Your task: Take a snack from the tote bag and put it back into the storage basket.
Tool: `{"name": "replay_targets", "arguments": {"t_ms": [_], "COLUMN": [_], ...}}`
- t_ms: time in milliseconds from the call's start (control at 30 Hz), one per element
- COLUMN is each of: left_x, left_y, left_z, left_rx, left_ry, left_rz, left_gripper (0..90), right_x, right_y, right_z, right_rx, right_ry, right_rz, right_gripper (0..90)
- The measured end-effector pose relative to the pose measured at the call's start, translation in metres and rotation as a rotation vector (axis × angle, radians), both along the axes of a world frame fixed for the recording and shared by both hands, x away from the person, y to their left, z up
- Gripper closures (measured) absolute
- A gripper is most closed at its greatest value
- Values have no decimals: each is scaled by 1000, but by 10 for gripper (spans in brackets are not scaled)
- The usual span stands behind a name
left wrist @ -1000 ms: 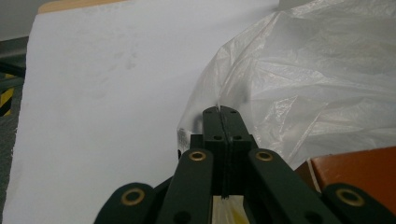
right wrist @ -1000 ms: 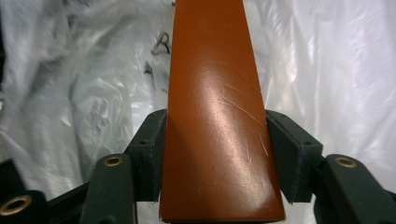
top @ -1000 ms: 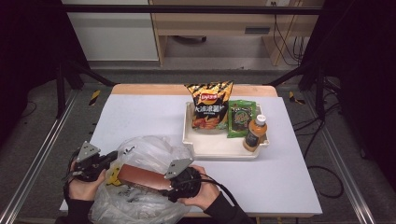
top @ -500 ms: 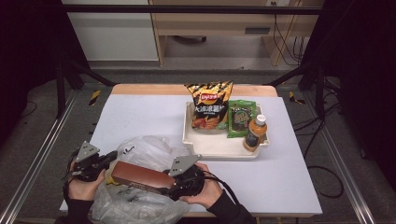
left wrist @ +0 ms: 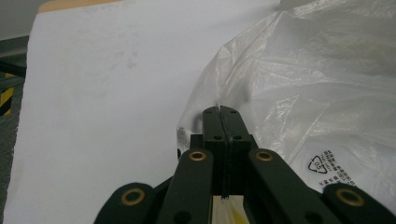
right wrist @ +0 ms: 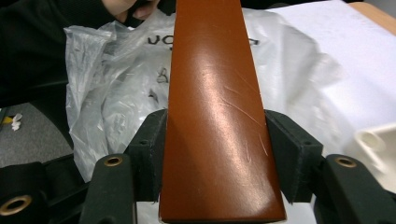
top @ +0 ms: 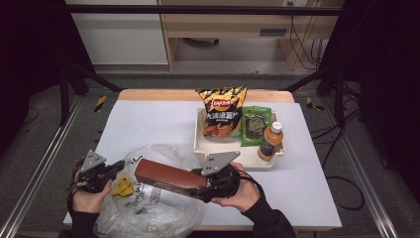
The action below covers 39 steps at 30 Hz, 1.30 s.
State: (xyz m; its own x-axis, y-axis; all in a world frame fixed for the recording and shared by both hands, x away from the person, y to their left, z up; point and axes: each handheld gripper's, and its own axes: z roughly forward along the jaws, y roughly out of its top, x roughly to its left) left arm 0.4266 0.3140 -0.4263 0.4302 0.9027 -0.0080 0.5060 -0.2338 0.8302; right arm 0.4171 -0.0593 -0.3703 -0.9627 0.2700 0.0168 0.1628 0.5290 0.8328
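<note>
right gripper (top: pixel 198 184) clamps one end of a long brown box (top: pixel 168 176), jaws part open with both pads pressed flat on the box's sides; seen clearly in the right gripper view, box (right wrist: pixel 217 116) running straight away from the jaws. long axis of the box lies roughly left-right across the near edge of the table (top: pixel 148 119), free end pointing left and slightly far, hanging over the clear plastic bag (top: pixel 148 208). left gripper (top: pixel 116 168) sits at the bag's near-left side, jaws fully closed and pinching a fold of the film (left wrist: pixel 219 105) at what looks like the bag's rim. the box's free end is just beside the left gripper, so the bag mouth lies directly along the box's axis; likely next move is a slide leftward and down into the bag. cannot tell how wide the mouth gapes. loose film under the box may snag. white tray (top: pixel 200 144) with chip bag (top: pixel 221 111), green packet (top: pixel 255 125) and bottle (top: pixel 271 141) stands far-right, well apart, not in the path.
</note>
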Motion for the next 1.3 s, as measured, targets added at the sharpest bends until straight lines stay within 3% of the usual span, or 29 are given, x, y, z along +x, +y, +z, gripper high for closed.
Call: {"name": "replay_targets", "arguments": {"t_ms": [467, 767, 1067, 1300], "left_x": [0, 0, 0, -1], "left_y": [-1, -1, -2, -1], "left_z": [0, 0, 1, 1], "left_rx": [4, 8, 6, 7], "left_ry": [0, -1, -2, -4], "left_rz": [-1, -2, -4, -7], "left_gripper": [900, 900, 900, 900], "right_x": [16, 27, 41, 55], "right_y": [-76, -121, -145, -147], "right_z": [16, 17, 9, -1], "right_rx": [5, 19, 12, -40], "right_ry": [-36, -40, -38, -39], "right_rz": [-144, -252, -322, -351], "right_gripper": [441, 441, 441, 441]}}
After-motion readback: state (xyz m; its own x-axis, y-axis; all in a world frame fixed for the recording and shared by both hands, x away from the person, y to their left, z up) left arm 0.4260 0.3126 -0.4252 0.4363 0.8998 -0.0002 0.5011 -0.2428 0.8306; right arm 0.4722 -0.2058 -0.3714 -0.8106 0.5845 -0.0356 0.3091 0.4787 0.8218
